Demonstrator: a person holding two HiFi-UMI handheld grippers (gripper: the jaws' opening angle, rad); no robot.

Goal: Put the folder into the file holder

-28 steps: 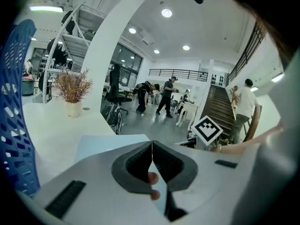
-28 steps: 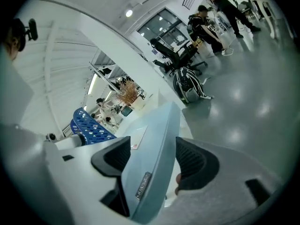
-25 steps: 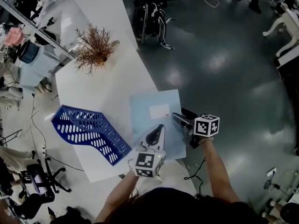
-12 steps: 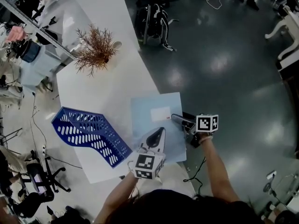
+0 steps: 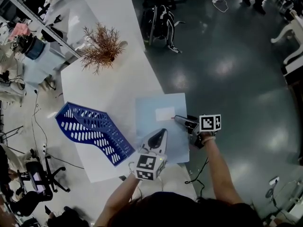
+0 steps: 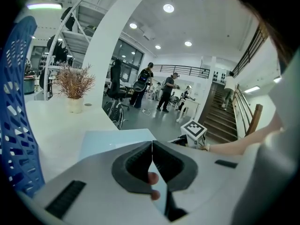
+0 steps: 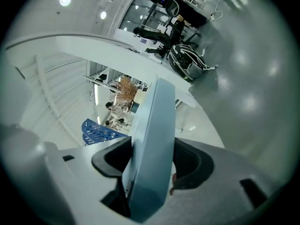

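Note:
A light blue folder (image 5: pixel 156 109) with a white label lies flat on the white table (image 5: pixel 109 84) and overhangs its right edge. The blue file holder (image 5: pixel 92 131) lies on its side to the folder's left. My left gripper (image 5: pixel 162 131) is shut with nothing between its tips and rests over the folder's near part. My right gripper (image 5: pixel 177 118) is at the folder's right edge. The folder (image 7: pixel 154 125) stands edge-on between its wide jaws, which have just been closing. I see no firm pinch. The holder (image 7: pixel 101 130) shows beyond.
A dried plant in a pot (image 5: pixel 102 46) stands at the far end of the table. A black backpack (image 5: pixel 161 25) lies on the grey floor to the right. Cluttered desks and office chairs stand to the left of the table.
My right gripper has rolled a little at the folder's right edge. The left gripper, folder and file holder keep their places.

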